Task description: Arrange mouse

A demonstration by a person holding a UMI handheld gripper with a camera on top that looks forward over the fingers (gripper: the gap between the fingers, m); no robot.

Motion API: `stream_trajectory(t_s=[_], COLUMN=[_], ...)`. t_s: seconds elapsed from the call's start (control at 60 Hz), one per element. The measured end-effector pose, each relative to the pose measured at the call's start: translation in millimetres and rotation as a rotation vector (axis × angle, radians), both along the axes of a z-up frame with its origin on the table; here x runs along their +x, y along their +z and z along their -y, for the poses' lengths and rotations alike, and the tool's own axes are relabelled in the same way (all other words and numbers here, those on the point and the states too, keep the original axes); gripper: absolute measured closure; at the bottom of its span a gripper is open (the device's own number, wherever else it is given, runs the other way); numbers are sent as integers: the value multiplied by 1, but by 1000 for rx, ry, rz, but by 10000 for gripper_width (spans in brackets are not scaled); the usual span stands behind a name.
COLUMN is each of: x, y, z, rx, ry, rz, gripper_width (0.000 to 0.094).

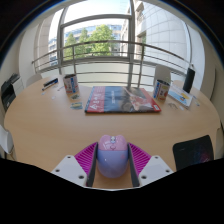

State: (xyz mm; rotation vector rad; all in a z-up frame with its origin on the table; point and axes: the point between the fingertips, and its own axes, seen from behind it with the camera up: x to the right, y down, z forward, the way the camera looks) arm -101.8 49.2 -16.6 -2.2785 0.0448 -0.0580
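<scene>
lilac mouse (112, 156) w/ pink top, gripped in tongs (112, 160)

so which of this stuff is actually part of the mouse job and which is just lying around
Part of the job:
- mouse, between the claw fingers, which look pressed on it
- mat beyond it, perhaps where it goes

Just lying about:
- dark pad beside the claw
- boxes by the mat
- speaker

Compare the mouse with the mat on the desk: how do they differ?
The mouse is small, rounded and pale lilac, standing between the fingers. The mat is large, flat and printed in red and blue, lying far beyond them near the window. Both rest on the desk.
</scene>
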Motion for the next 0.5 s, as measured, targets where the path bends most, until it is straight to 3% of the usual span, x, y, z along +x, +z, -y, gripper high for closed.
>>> stream_trajectory(t_s=[0.183,0.25,0.367,0.417,0.5], x=[-1,-4,12,37,94], y=[13,55,175,213,251], z=[1,1,19,31,53], rx=[0,76,265,341,389], ry=[26,68,124,119,90], rz=[-17,-33,-81,-102,-111], gripper_width=[533,534,534,535,537])
